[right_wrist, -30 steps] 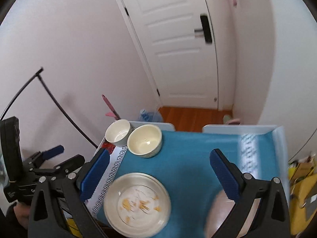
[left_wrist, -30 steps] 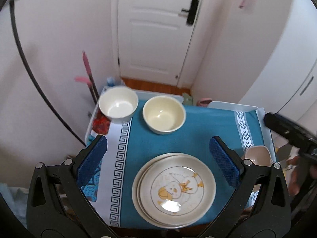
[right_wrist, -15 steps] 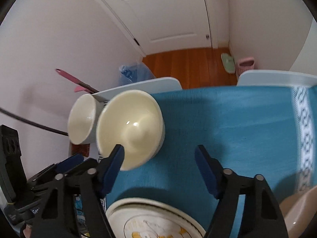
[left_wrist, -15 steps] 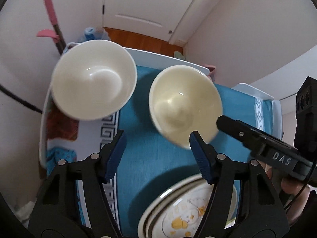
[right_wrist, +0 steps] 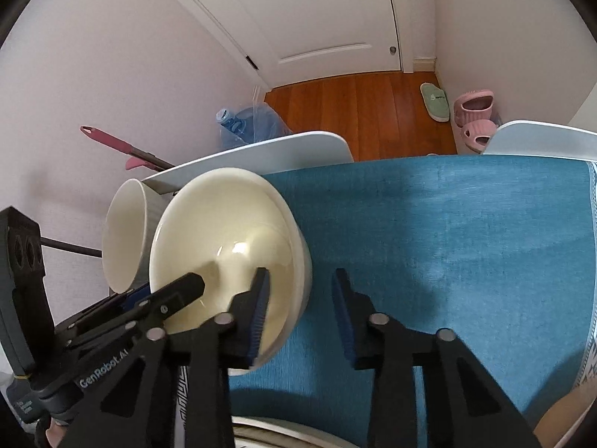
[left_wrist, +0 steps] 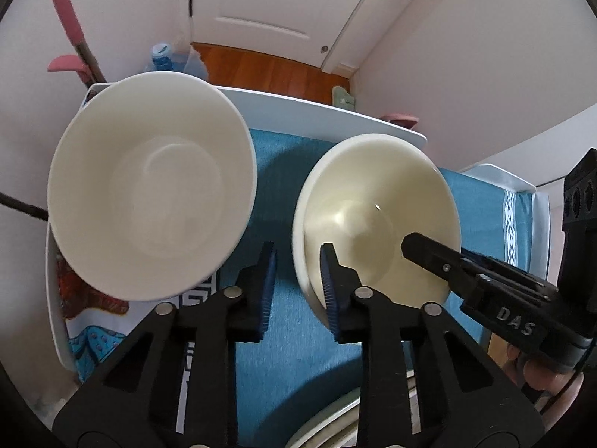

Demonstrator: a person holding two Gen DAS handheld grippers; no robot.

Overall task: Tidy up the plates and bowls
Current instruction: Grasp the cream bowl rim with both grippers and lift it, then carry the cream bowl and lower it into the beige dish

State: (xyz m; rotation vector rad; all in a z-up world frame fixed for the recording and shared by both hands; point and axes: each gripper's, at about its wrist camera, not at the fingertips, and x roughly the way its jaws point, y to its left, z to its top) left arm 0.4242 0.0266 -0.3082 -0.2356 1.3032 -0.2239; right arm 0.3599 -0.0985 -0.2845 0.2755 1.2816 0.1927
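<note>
Cream glossy bowl (left_wrist: 373, 186), rim btwn just-closing jaws of L claw (left_wrist: 297, 252) & R claw (right_wrist: 300, 274); grip unclear.

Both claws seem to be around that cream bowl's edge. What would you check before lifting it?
1. Left gripper straddles the rim of the cream bowl, jaws just been closing: ok.
2. Right gripper straddles the same rim, jaws just been closing: ok.
3. Pads pressing the wall: not ok, blue cloth shows beside each outer pad.
4. White bowl apart from cream bowl: ok.
5. Plates clear of grippers: cannot tell, mostly hidden.
</note>
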